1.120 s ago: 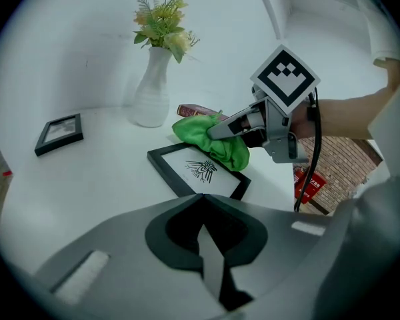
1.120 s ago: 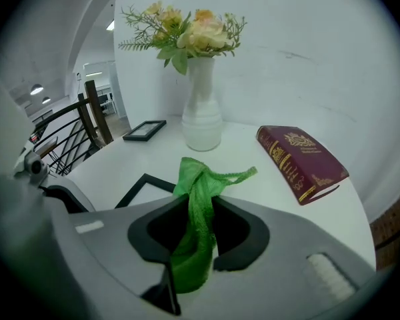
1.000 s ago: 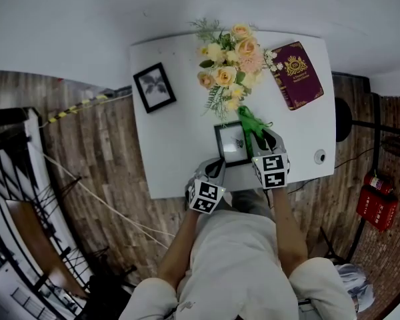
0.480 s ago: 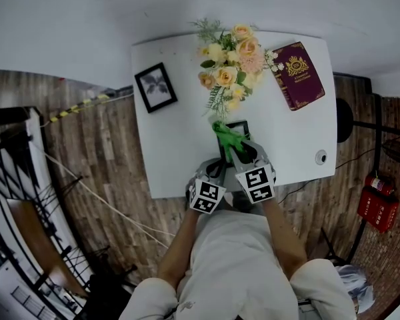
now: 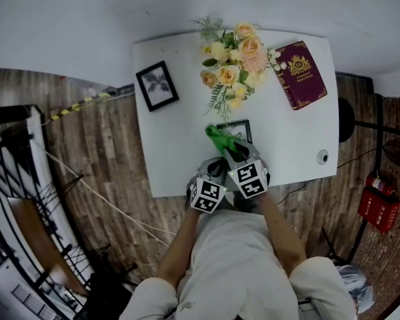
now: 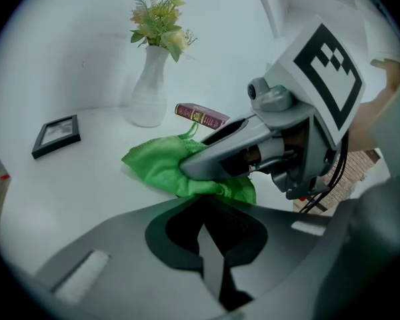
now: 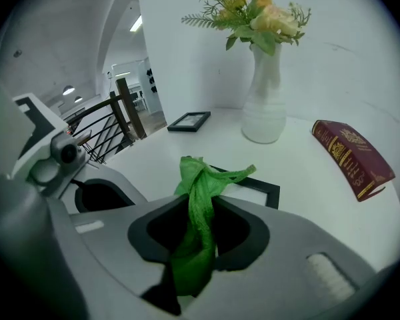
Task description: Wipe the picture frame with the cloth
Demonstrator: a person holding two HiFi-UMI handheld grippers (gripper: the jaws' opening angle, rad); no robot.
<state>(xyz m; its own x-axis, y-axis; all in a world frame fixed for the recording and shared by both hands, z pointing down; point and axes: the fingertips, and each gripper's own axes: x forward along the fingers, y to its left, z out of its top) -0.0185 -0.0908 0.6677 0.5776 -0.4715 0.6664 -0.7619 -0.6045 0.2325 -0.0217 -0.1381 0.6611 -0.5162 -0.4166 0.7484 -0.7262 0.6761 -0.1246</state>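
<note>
Right gripper view shows the right tongs clamped on the green cloth, its free end over the near-left part of the picture frame lying flat on the tabletop straight ahead, while the left tongs, pressed together on nothing visible, sit just beside it.

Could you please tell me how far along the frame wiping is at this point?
Done: the right gripper has the green cloth clamped in its jaws. In hand: the cloth lies over the flat picture frame, so wiping looks under way; the left gripper, jaws together, waits beside it. Left: the uncovered far side, probably; cleanliness cannot be judged.
</note>
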